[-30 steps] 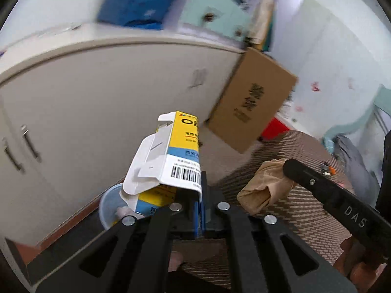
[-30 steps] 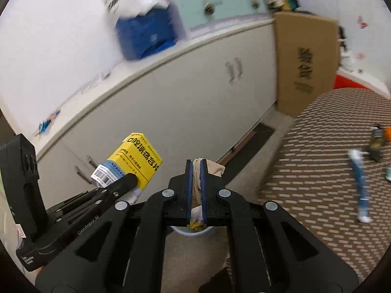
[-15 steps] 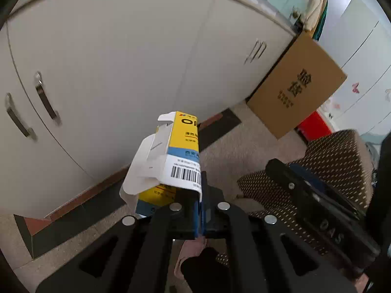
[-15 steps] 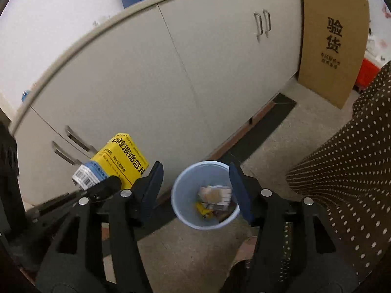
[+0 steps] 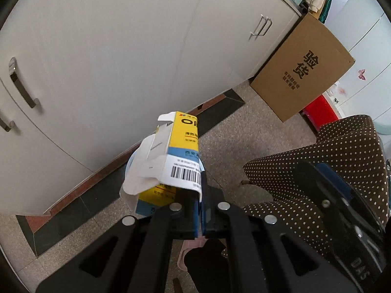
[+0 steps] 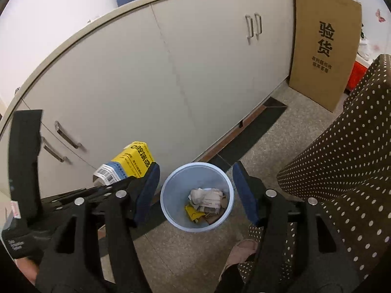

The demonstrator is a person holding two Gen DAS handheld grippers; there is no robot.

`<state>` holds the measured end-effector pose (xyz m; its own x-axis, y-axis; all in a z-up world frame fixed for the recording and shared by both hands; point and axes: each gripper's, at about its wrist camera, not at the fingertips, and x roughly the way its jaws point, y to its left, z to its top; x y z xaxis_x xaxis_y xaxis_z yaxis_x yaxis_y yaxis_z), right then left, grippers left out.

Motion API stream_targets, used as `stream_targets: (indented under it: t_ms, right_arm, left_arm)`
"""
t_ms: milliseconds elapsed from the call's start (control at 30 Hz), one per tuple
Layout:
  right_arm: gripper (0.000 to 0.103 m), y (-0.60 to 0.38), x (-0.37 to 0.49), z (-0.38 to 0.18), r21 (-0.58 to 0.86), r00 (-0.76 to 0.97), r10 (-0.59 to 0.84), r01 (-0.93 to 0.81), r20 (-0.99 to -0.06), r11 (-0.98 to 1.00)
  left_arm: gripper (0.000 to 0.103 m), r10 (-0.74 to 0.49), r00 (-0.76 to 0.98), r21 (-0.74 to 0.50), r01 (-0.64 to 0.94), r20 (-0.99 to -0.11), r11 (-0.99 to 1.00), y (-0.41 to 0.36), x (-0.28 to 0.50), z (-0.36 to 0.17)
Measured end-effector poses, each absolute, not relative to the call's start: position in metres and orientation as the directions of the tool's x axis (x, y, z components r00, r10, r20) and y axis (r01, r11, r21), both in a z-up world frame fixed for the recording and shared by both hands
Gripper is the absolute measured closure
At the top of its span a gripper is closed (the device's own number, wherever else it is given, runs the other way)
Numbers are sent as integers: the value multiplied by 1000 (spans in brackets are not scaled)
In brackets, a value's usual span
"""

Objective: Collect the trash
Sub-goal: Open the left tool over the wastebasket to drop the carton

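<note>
The right hand-held gripper (image 6: 195, 188) hangs over a pale blue waste bin (image 6: 176, 195) that stands on the speckled floor (image 6: 293, 141). Its jaws have just been opening and now stand wide apart, with nothing between the blue pads (image 6: 244, 190). Seen from the right wrist, the bin's mouth lies directly between the two fingers. Inside the bin there are crumpled paper (image 6: 207, 200), a yellow scrap and a brownish piece.

The left hand-held gripper (image 5: 200, 210) is closed on a yellow, blue and white carton (image 5: 180, 156). Its pads pinch the lower edge of the carton beside the barcode. The carton is open at one end, with its white flaps (image 5: 144, 168) spread out to the left. In the left wrist view the carton hides most of the bin, and only a thin arc of the blue rim shows behind it. In the right wrist view the same carton (image 6: 129, 163) sits just to the left of the bin, a little higher than its rim.

The bin stands near the foot of a long beige cabinet (image 6: 171, 73) with metal handles. A flat brown cardboard box (image 6: 322, 44) with black printed characters leans at the cabinet's far end. A brown cloth with white dots (image 6: 347, 158) hangs at the right side. A pink slipper (image 6: 242, 251) shows on the floor just below the bin.
</note>
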<state>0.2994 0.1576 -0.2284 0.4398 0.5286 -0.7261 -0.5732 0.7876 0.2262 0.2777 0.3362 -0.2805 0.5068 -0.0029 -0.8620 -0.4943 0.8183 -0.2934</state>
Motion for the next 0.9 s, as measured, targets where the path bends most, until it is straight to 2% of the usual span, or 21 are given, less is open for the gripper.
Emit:
stream_targets:
  t_ms: [200,233,267,300,333,667,900]
  right_arm:
    - [40,147,305,-224,237,480,530,-544,-698,805]
    - [40,145,305,-223,241,486,529,-535,-696,810]
    - [40,141,307,-223,250,491,528,-523,-693,815]
    - [40,139,307,-223,258,492,528,-514,-693,818]
    - [40,137,308,-223,266,489,528,-507,-694,820]
    - [40,125,306,-213,269,496,518,-488,-697,830]
    - [39,106,294,-175,287,533,552,-501,-641,817]
  left_arm:
    - [99,17,517,-274,-481,-856,833,334,297,-275]
    - [86,19,516,-271,-481,-857,834,335,299,-275]
    - [68,23,509,-266,-488,-861,831,335,301,-276]
    - [28,45,487,-243,-511,-872,825,336,305,-277]
    - [21,65,480,-226,-524,-875,821,337,307,-279]
    - [21,93,507,-210,-509,-857,834,321,294,-261]
    - [21,85,599,-266,-473,-797,840,306,269,-208]
